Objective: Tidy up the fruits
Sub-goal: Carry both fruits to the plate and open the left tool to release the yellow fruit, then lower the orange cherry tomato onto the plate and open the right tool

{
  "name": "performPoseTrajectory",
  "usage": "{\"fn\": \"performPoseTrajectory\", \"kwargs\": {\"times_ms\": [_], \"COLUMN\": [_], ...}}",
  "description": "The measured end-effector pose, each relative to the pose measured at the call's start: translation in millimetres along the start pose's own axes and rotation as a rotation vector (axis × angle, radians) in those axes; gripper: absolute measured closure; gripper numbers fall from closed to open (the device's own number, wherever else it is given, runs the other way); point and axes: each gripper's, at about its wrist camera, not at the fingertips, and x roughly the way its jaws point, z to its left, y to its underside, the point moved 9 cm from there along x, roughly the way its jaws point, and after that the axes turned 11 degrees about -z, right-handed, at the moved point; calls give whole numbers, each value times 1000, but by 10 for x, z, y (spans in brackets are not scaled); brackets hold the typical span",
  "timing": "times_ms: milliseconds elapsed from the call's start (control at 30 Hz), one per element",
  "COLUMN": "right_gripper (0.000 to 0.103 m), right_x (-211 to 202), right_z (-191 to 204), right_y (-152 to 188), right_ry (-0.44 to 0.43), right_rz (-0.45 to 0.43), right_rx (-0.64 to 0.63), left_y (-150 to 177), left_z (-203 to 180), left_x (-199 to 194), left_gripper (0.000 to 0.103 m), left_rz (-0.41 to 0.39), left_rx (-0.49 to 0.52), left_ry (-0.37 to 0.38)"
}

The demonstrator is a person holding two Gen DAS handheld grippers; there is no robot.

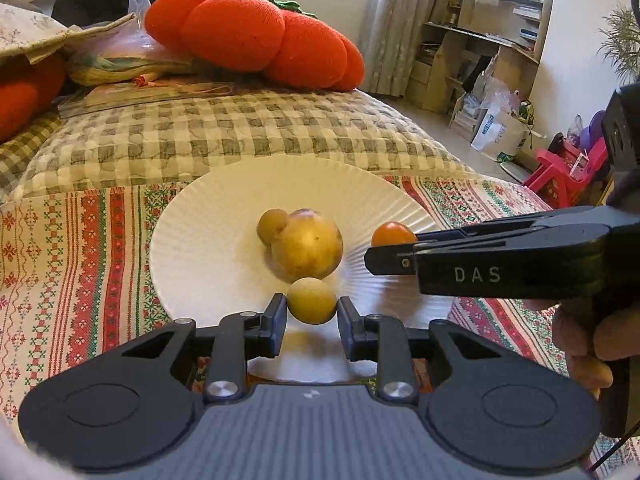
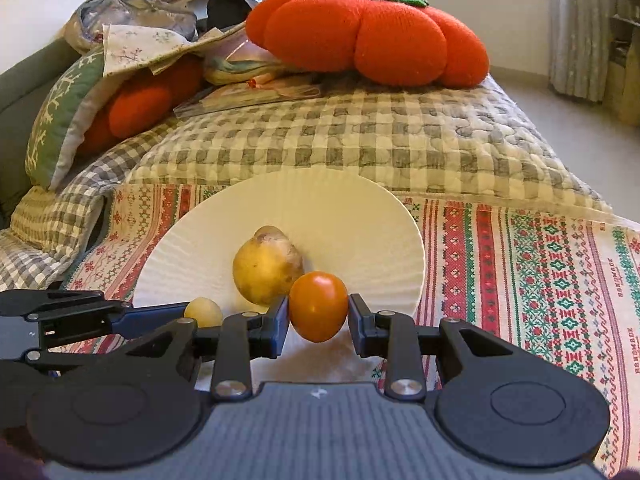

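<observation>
plate (image 1: pixel 208 216): 4 fruits | left gripper (image 1: pixel 312 312), right gripper (image 2: pixel 319 308) possibly gripping | pumpkin cushion (image 1: pixel 256 36) behind

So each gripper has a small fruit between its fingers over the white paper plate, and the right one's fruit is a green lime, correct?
Not quite. The right gripper has a round orange tomato-like fruit between its fingers, not a green lime; the right wrist view shows it. The rest holds: the left gripper has a small round yellow fruit, both over the white ridged paper plate.

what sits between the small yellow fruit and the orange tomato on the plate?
The large yellow fruit sits roughly between small yellow fruit and orange tomato, slightly behind; clearest in right wrist view.
</observation>
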Motion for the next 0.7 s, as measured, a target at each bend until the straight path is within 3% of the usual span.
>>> {"fn": "performPoseTrajectory", "kwargs": {"times_ms": [500, 700], "right_gripper": [72, 71], "right_x": [63, 33], "right_z": [32, 32], "right_y": [-26, -55], "right_ry": [-3, -3], "right_rz": [11, 2], "right_rx": [-20, -25], "left_y": [11, 14], "left_z": [-16, -12], "left_x": [70, 58], "left_gripper": [84, 79], "left_rz": [11, 11], "left_rx": [14, 25], "left_ry": [4, 1]}}
